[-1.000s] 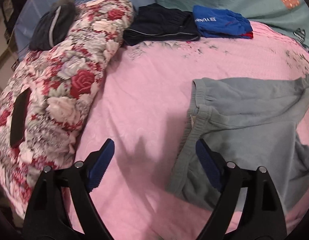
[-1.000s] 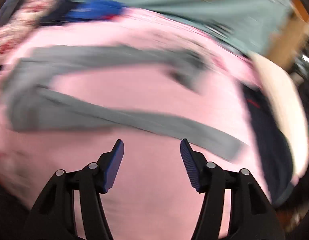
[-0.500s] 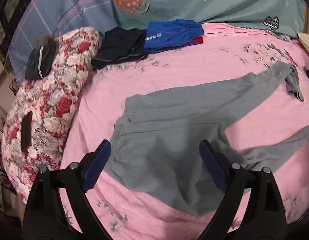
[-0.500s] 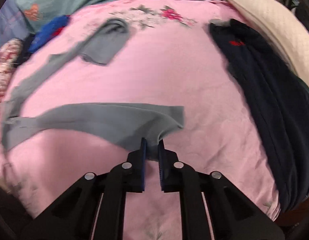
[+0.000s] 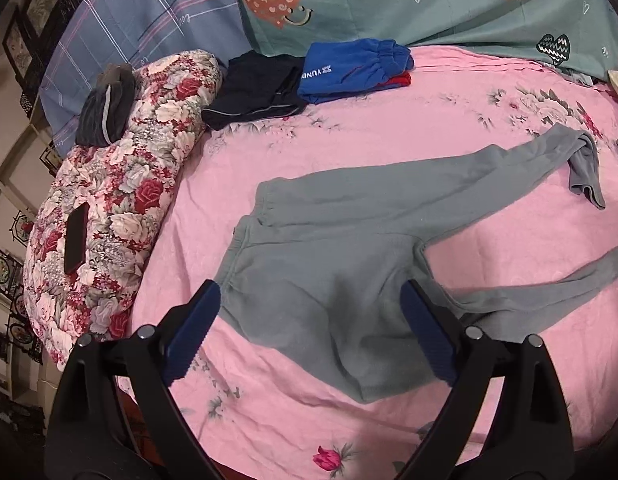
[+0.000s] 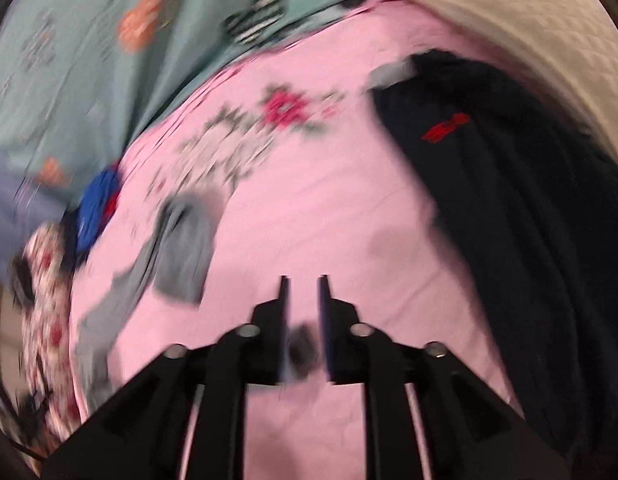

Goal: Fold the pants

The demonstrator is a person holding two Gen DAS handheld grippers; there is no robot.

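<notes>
Grey pants (image 5: 329,240) lie spread on the pink bedsheet (image 5: 389,120), waistband at the left, both legs running right. The upper leg ends in a twisted cuff (image 5: 585,172). My left gripper (image 5: 309,288) hovers over the seat of the pants, its jaws wide and still opening, with nothing pinched. The right wrist view is blurred by motion. My right gripper (image 6: 304,280) is over bare pink sheet with its jaws opening. A scrap of grey fabric (image 6: 303,346) sits deep between them. The twisted cuff (image 6: 185,248) lies to its left.
A floral quilt (image 5: 109,200) with a dark phone (image 5: 76,240) and a grey bundle (image 5: 107,108) fills the left. Folded dark (image 5: 257,88) and blue (image 5: 349,68) garments sit at the back. A navy garment (image 6: 529,220) and cream pillow (image 6: 509,20) lie on the right.
The left gripper drew back and rightward, bringing the whole pants into view. The right gripper shut on the lower leg's end, swung toward the far right of the bed, and its jaws have parted.
</notes>
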